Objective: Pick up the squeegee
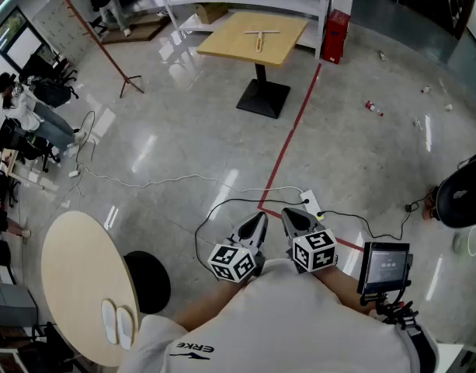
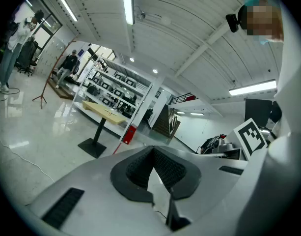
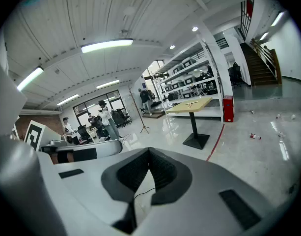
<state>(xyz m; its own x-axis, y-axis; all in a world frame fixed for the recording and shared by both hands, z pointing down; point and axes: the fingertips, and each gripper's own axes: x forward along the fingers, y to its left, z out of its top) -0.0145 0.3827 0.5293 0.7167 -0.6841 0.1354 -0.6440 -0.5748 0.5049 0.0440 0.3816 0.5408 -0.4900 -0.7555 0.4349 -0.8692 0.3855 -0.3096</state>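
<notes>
The squeegee [image 1: 260,36], pale with a T-shaped head, lies on a square wooden pedestal table [image 1: 280,45] far across the floor. I hold both grippers close to my body, well short of it. My left gripper [image 1: 261,217] and right gripper [image 1: 288,213] point side by side toward the table, both shut and empty. In the left gripper view the left gripper [image 2: 152,150] has its pads meeting at the tip, with the table [image 2: 108,113] small in the distance. In the right gripper view the right gripper [image 3: 149,150] is likewise shut, with the squeegee [image 3: 191,103] tiny on the table top.
A red floor line [image 1: 288,150] runs toward the table. Black and white cables and a power strip [image 1: 310,204] lie just ahead. A round table [image 1: 67,270] and black stool [image 1: 148,280] stand at left, a tablet on a stand [image 1: 385,266] at right. A coat stand [image 1: 98,41] and people are far left.
</notes>
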